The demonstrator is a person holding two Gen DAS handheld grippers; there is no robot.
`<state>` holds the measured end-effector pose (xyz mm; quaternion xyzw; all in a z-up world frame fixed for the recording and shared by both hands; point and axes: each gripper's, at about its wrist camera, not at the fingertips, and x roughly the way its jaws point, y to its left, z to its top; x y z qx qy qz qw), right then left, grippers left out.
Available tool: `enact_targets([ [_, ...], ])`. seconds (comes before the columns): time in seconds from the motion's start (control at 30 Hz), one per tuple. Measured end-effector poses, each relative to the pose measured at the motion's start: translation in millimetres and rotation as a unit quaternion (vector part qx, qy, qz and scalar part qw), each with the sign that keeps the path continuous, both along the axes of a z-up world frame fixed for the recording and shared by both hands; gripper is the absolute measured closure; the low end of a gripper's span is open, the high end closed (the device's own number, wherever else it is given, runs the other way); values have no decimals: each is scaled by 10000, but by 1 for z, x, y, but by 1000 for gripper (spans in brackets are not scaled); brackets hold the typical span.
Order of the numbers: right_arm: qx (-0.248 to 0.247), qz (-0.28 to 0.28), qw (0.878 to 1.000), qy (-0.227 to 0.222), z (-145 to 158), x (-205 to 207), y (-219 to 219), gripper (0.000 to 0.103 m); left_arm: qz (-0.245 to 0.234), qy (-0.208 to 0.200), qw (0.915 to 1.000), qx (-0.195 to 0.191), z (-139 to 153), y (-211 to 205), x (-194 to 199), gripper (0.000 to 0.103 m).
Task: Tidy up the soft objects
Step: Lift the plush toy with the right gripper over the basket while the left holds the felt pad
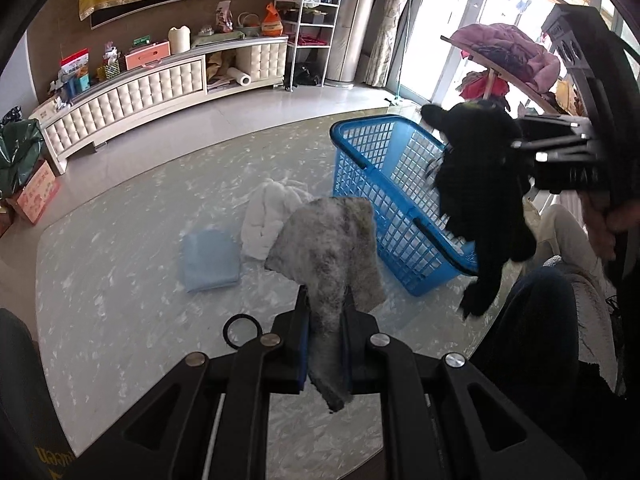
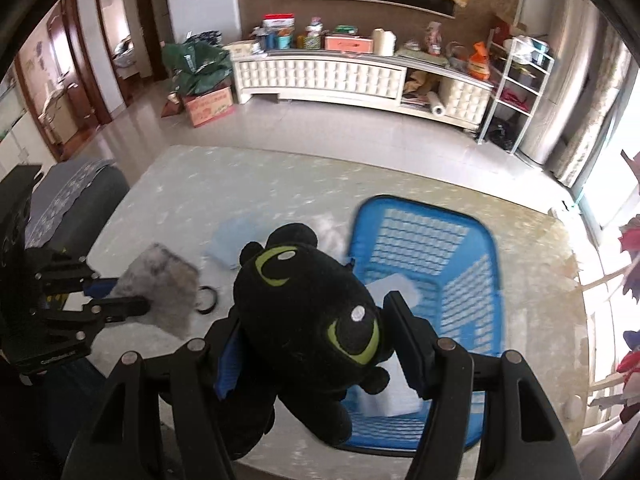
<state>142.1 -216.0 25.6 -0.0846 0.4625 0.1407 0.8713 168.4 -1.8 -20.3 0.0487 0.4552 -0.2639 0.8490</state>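
My left gripper (image 1: pixel 326 300) is shut on a grey furry cloth (image 1: pixel 328 240) and holds it above the marbled table (image 1: pixel 120 280). It also shows in the right wrist view (image 2: pixel 132 300) with the grey cloth (image 2: pixel 160 284). My right gripper (image 2: pixel 316 312) is shut on a black plush toy with green eyes (image 2: pixel 308 300), held over the near edge of the blue basket (image 2: pixel 440 248). In the left wrist view the plush (image 1: pixel 480 184) hangs in front of the basket (image 1: pixel 384 184) from the right gripper (image 1: pixel 520 144). A white item (image 2: pixel 394 288) lies in the basket.
A white fluffy cloth (image 1: pixel 268 216) and a folded light-blue cloth (image 1: pixel 210 260) lie on the table left of the basket. A black ring (image 1: pixel 242 330) lies near my left fingers. A cream cabinet (image 1: pixel 160 92) stands behind the table. A chair with clothes (image 1: pixel 508 52) stands at the right.
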Motion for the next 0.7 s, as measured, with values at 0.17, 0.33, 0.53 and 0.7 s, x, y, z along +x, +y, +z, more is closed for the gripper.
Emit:
enact_targets([
  [0.17,-159,-183,9997,34,-7,11,-23,41,-36,37,10000,68,-2,-11,5,92],
  [0.33,-237,-272,9992,164,-21,19,-36,41,-30,120,9998,130,-4,-19,11,92],
  [0.53,-233,-343,9984,385,-40,29,-48,41,-68,180,9996,192,-6,-25,15,92],
  [0.7,-88,-373,9978,537,-48,42,-61,40,-55,274,9992,275,-11,-28,21,92],
])
